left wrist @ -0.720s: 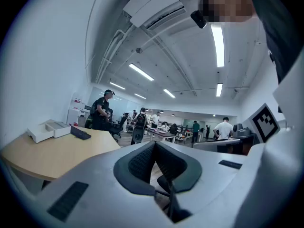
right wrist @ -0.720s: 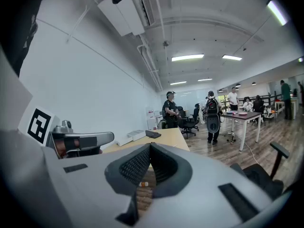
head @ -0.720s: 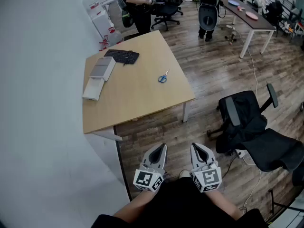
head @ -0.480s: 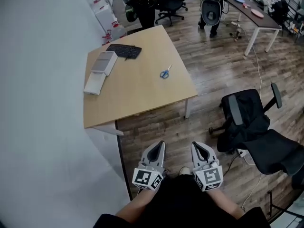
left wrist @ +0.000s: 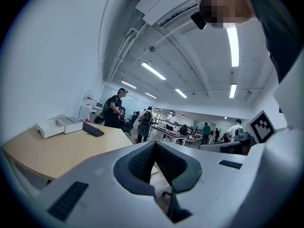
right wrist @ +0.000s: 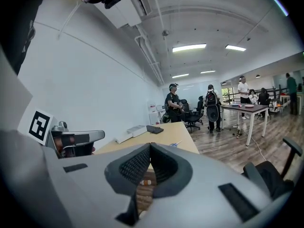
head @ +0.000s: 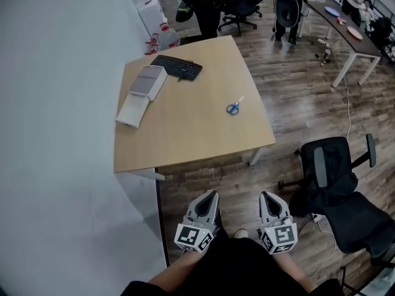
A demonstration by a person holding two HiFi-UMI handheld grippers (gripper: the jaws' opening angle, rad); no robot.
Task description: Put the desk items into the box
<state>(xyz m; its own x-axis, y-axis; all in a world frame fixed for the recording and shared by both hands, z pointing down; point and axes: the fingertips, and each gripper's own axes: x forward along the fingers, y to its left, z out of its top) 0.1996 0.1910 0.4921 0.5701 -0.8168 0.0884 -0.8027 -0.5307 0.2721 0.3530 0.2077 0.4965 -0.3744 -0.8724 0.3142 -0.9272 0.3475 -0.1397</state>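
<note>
The left gripper (head: 211,194) and the right gripper (head: 266,195) are held side by side close to the person's body, apart from each other, both pointing ahead over the brown wood-plank floor (head: 290,103). The left gripper's jaws are pressed together with nothing between them, and the right gripper's jaws are likewise closed tight and empty

Ahead of both grippers and well apart from them stands the pale wooden rectangular desk (head: 185,134), its near edge facing the jaws. The small blue-handled scissors (head: 233,108) lie on the desk top straight ahead, roughly in line with the gap between the two grippers, near the desk's right edge. The white oblong cardboard box (head: 141,94) lies further ahead and off to the left of the left gripper, along the desk's left side. The black flat keyboard (head: 178,67) sits just beside the box's far end, at the far part of the desk

To the right of the right gripper stands a black padded office chair (head: 333,184). A plain white wall (head: 55,134) runs along the left gripper's left side. Beyond the desk's far end a person in dark clothes (head: 207,5) stands
</note>
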